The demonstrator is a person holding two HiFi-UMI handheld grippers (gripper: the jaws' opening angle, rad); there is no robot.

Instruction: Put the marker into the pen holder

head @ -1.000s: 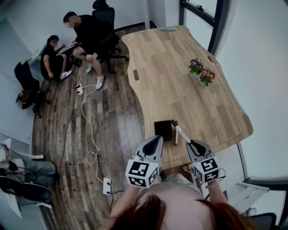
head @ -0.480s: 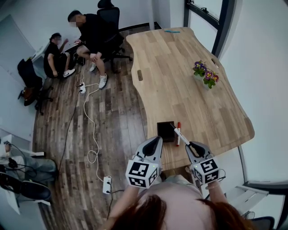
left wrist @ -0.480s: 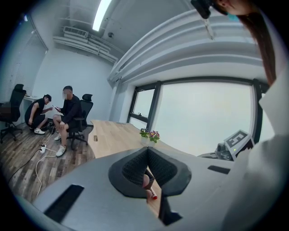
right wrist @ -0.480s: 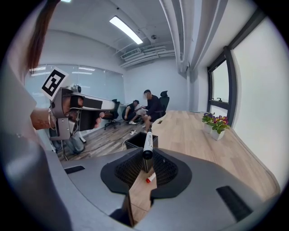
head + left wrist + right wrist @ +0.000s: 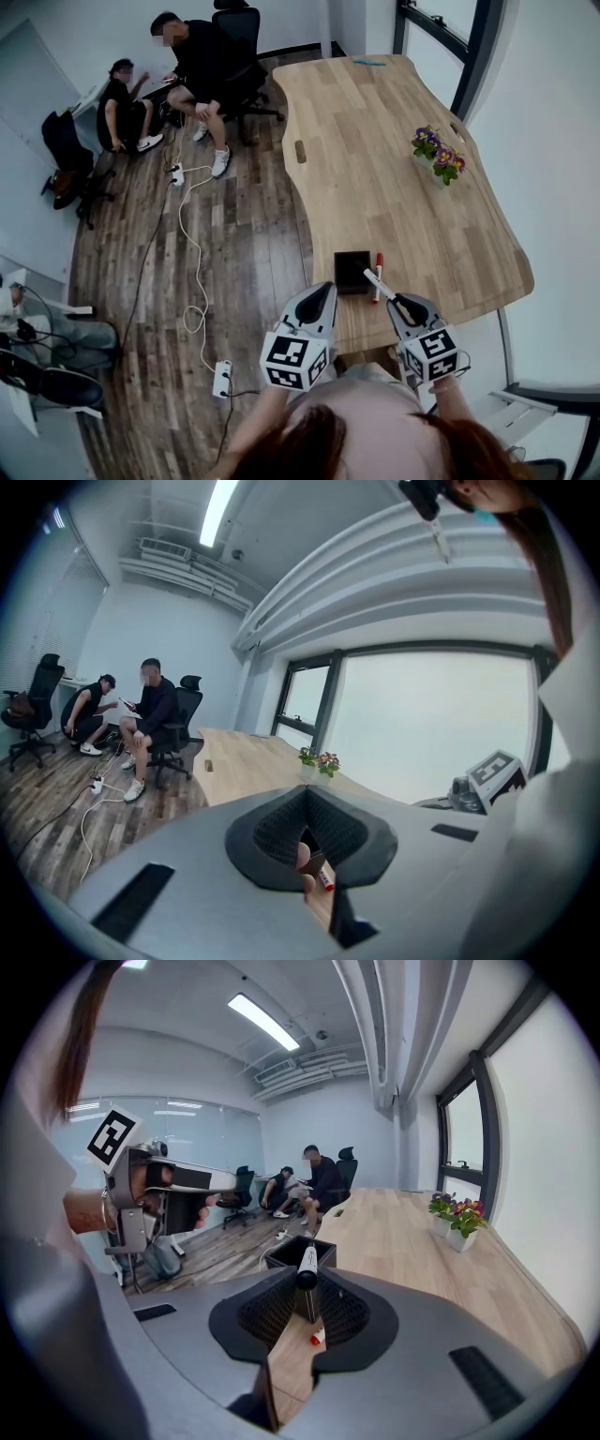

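**Right gripper (image 5: 307, 1286) pinching marker, not yet in holder**

Jaws were closed on the white marker (image 5: 378, 285), which angled up with its tip near the right edge of the black pen holder (image 5: 352, 272). The holder's inside was too dark to read. A red marker (image 5: 378, 265) lay on the table (image 5: 375, 169) just beside the holder. The left gripper (image 5: 325, 291) had its jaws pressed together, empty. A flower pot (image 5: 439, 157) stood well apart.

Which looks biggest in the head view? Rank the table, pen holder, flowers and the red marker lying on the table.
1. The table, by far the largest.
2-3. The flowers and the pen holder look about alike. The flowers sit farther from the camera, so I won't rank them.
4. The red marker, smallest.
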